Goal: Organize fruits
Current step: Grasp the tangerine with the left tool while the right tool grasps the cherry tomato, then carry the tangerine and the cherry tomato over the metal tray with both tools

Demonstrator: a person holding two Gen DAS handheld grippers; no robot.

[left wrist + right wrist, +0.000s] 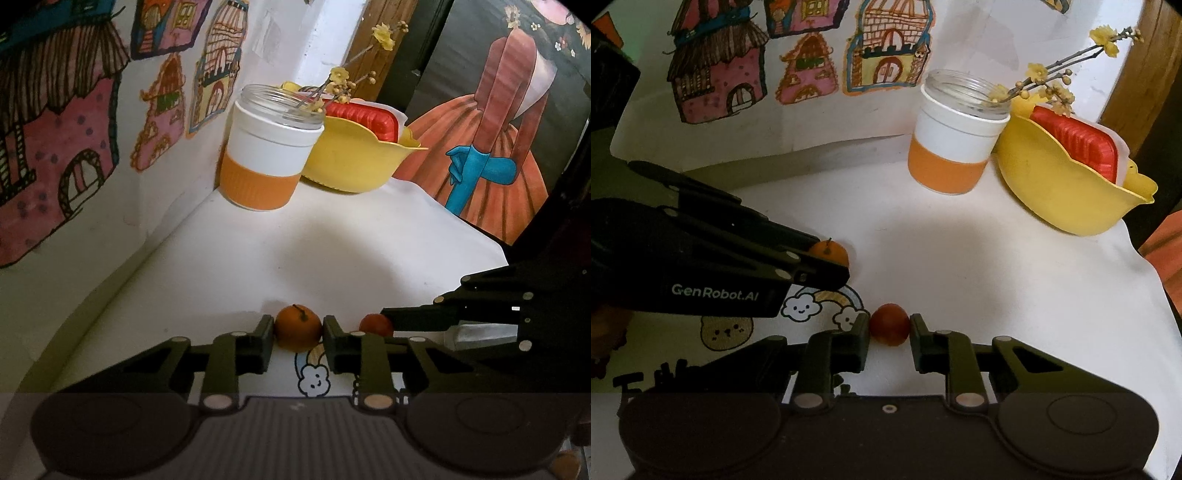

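The left gripper [298, 328] has its two fingers pressed against either side of a small orange tangerine [297, 327], stem up, so it is clamped on the fruit right at the fingertips; whether the tangerine sits on the white tablecloth [332, 243] or is just off it cannot be told. Just beside it, the right gripper [889, 325] brackets a smaller red fruit [889, 324], its left finger touching the skin while a thin sliver of white shows at the right finger, so it looks to be grasping or a hair from it, and I cannot tell which for sure. Both fruits sit near the front of the cloth, next to printed cloud and rainbow cartoons [820, 304], and taking one in each tool is probably meant to let both be carried off in one go. Farther back, well apart from the fruits, stands a glass jar with a white and orange sleeve [955, 147] holding a sprig of yellow blossoms [1052, 83], touching or nearly touching a yellow bowl [1052, 192]. The bowl holds a red ridged item in a white tray [1078, 142] tilted against its rim, and seems the likely place for the fruit. Painted house drawings [738, 62] line the wall behind.
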